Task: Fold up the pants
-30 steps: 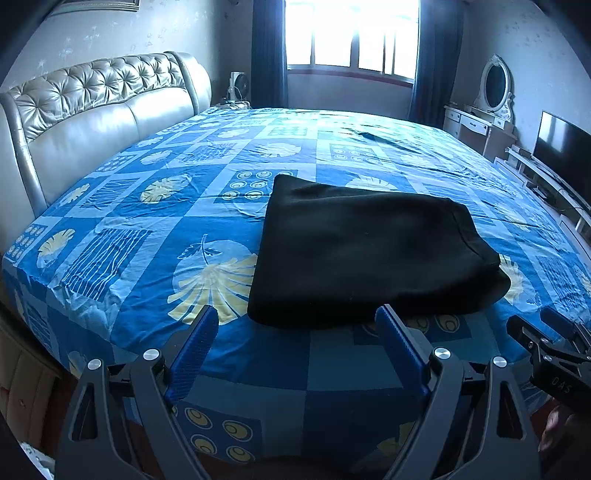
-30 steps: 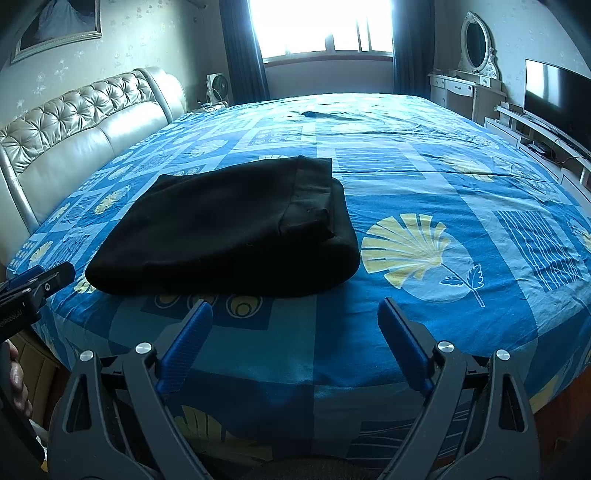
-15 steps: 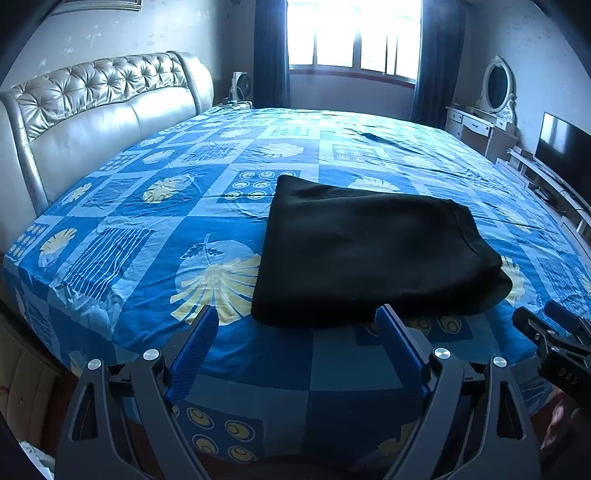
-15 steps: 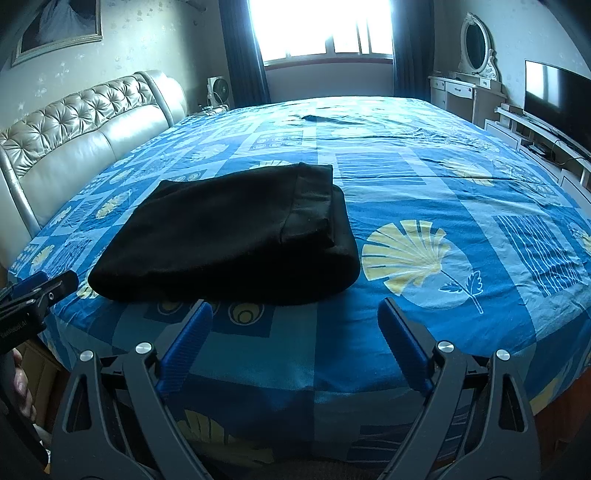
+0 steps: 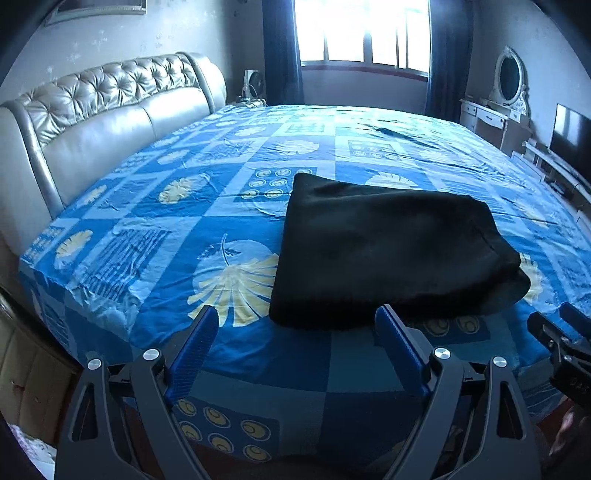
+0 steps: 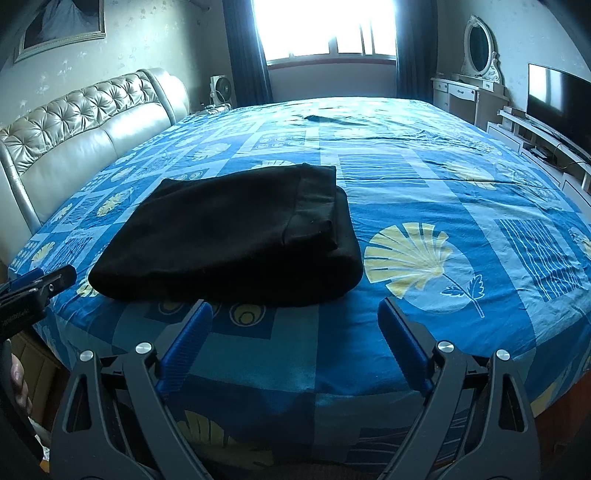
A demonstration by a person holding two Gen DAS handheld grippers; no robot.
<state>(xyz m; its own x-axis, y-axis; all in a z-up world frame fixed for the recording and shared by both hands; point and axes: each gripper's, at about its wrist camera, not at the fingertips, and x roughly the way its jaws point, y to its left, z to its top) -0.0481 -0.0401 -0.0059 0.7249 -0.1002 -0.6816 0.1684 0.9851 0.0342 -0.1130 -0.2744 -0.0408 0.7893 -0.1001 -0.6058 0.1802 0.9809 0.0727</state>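
Item: black pants (image 5: 384, 254), folded into a compact rectangular bundle. Lay flat on the bed (image 5: 155, 236), near its front edge, on a blue patterned bedspread (image 6: 461, 206) with yellow shell and leaf prints. In the right wrist view the waistband end (image 6: 314, 206) sat uppermost on the bundle's right side, a thick rounded fold running beneath it.

Left claw (image 5: 295, 326): jaws stood wide apart, blue ribbed pads (image 5: 195, 343) clear of everything; nothing held. Positioned off the bed's front edge, short of the pants, the right-hand finger overlapping the bundle's near edge in the picture only; contact not evident.

Right claw (image 6: 293, 319): jaws likewise wide, nothing between them. Positioned off the front edge, apart from the pants, the bundle lying ahead and to its left.

Each claw appeared at the edge of the other's view: right claw at far right of the left wrist view (image 5: 565, 332), left claw at far left of the right wrist view (image 6: 40, 282).

Surroundings: tufted leather headboard (image 5: 110, 107) on the left; bright window (image 6: 325, 26) with dark curtains (image 6: 243, 51) behind; white dresser with oval mirror (image 6: 478, 48) and television (image 6: 554, 99) on the right; small fan (image 6: 221, 90) beside the headboard.
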